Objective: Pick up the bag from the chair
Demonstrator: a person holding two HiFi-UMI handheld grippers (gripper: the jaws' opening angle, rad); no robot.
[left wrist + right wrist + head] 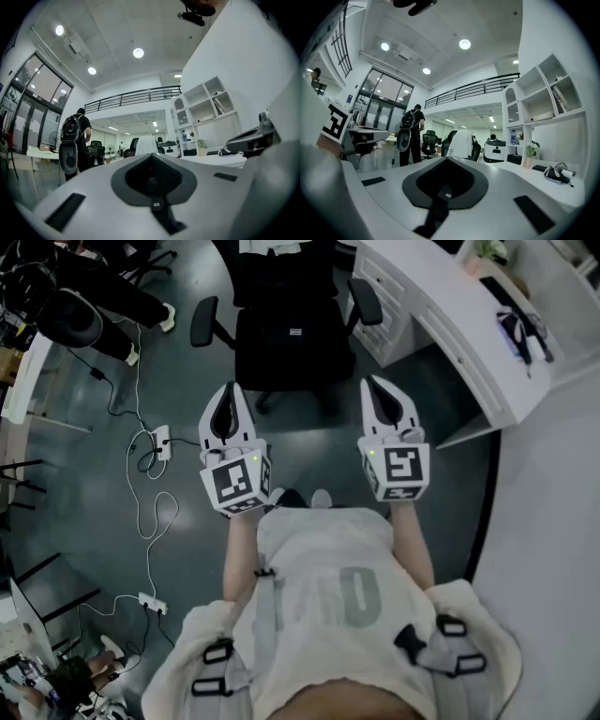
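Holding both hand-held grippers low in front of me, side by side, short of chair and touching nothing. Left hand-held gripper (230, 395): jaws pressed together, nothing between. Right hand-held gripper (377, 390): same, tips meeting, empty. Bag (293, 348), black with small pale label, lies on seat of black office chair (204, 322) straight ahead. White tabletop (469, 343) on my right. Power strip (161, 440) and cable (141, 512) on floor at my left.

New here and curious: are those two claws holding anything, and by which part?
Nothing is held: the left gripper and right gripper are both shut and empty, short of the black chair.
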